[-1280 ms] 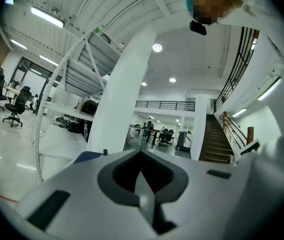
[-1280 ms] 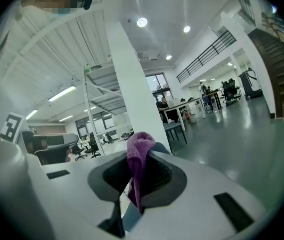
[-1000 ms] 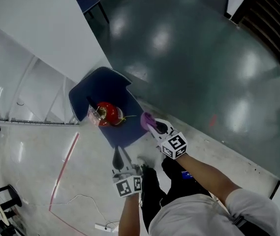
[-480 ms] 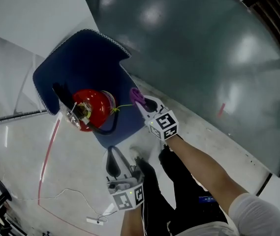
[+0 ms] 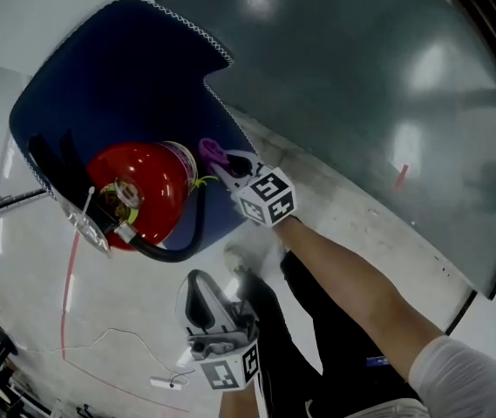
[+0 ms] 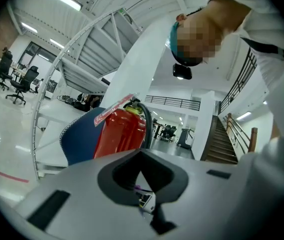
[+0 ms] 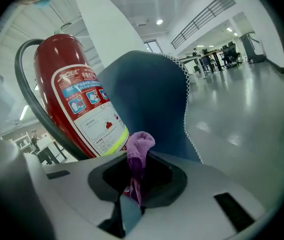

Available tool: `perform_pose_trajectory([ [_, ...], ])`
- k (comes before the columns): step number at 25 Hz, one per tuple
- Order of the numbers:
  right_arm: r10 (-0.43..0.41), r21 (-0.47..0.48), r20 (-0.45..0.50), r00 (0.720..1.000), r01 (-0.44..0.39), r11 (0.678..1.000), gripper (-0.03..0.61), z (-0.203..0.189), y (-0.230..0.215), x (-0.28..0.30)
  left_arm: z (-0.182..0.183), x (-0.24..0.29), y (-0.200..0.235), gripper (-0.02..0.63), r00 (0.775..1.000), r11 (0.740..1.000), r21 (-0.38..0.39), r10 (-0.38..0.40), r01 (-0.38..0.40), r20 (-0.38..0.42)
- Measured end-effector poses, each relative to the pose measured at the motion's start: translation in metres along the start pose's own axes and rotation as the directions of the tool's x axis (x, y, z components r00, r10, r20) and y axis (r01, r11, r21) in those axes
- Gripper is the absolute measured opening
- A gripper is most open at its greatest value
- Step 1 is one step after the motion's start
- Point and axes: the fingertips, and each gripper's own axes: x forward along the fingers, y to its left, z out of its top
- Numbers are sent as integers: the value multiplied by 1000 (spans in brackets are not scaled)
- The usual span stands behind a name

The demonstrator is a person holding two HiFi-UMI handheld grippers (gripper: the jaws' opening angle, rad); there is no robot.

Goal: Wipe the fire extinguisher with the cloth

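Observation:
A red fire extinguisher [image 5: 143, 190] stands on a dark blue mat [image 5: 117, 77], its black hose [image 5: 182, 242] looping round its near side. My right gripper [image 5: 216, 158] is shut on a purple cloth [image 5: 210, 152], and the cloth sits right beside the extinguisher's label band. In the right gripper view the cloth [image 7: 140, 149] sticks up from the jaws, just in front of the extinguisher's label [image 7: 89, 116]. My left gripper [image 5: 199, 291] hangs lower, apart from the extinguisher, with its jaws together and nothing in them. In the left gripper view the extinguisher [image 6: 119, 134] rises ahead.
A glossy dark green floor [image 5: 361, 77] lies to the right of a pale concrete strip [image 5: 343, 207]. A red floor line [image 5: 69, 286] and a white cable with a plug [image 5: 165, 381] are at the lower left. The person's dark-trousered legs [image 5: 317, 338] stand below the grippers.
The view has dropped closer, so the extinguisher and mat look much larger. The right gripper with the cloth has moved left up to the extinguisher's side. The left gripper stays low and shut.

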Motion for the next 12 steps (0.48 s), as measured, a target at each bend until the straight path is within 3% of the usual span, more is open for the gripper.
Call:
perform_pose_trajectory([
  [4,85,57,24,996,-86,995,55,10,11,11,1,0,3,6,1000,1000,-7,-8,8,4],
  [12,169,54,44,985,-171,984,55,21,33,-5,13,-9,0,6,1000,1000,-2,9,-9,21],
])
